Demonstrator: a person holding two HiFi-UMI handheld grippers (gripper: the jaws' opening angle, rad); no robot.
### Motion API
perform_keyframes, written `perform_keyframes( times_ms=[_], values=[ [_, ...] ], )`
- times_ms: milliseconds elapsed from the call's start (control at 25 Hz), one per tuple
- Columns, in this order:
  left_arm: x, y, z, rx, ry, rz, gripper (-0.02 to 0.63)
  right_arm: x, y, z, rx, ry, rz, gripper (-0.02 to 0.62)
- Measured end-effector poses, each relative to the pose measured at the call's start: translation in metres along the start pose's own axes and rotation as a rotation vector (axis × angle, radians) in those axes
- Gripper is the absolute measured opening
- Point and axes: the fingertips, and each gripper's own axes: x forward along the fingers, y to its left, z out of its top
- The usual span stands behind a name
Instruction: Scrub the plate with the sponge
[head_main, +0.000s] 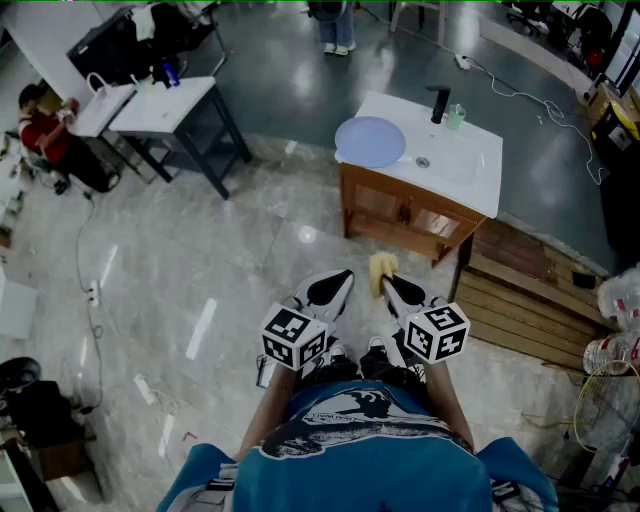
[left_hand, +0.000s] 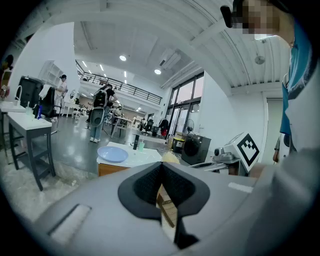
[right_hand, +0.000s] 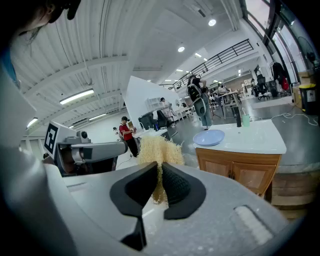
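A pale blue plate (head_main: 370, 141) lies on the left end of a white sink counter (head_main: 470, 180), well ahead of both grippers. My right gripper (head_main: 392, 285) is shut on a yellow fibrous sponge (head_main: 381, 268), whose tuft sticks out past the jaws. In the right gripper view the sponge (right_hand: 159, 150) is pinched in the right gripper (right_hand: 160, 170), and the plate (right_hand: 209, 136) shows beyond it. My left gripper (head_main: 330, 290) hangs beside it, shut and empty. The left gripper view shows the left gripper (left_hand: 161, 167) with its jaws together and the plate (left_hand: 112, 154) far off.
The sink sits on a wooden cabinet (head_main: 400, 215) with a black faucet (head_main: 439, 103) and a green cup (head_main: 456, 117). Wooden planks (head_main: 530, 300) lie to its right. A grey table (head_main: 165, 105) and a seated person (head_main: 45, 125) are at far left. Cables cross the floor.
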Motion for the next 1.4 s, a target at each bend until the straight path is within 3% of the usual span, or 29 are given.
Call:
perform_keyframes(
  times_ms=[920, 1400],
  values=[
    [-0.043, -0.004, -0.025, 0.008, 0.032, -0.055, 0.012, -0.01, 0.039, -0.031, 0.092, -0.047, -0.051, 0.029],
    [-0.016, 0.025, -0.022, -0.034, 0.033, -0.065, 0.012, 0.012, 0.01, -0.021, 0.107, -0.021, -0.079, 0.03]
  ],
)
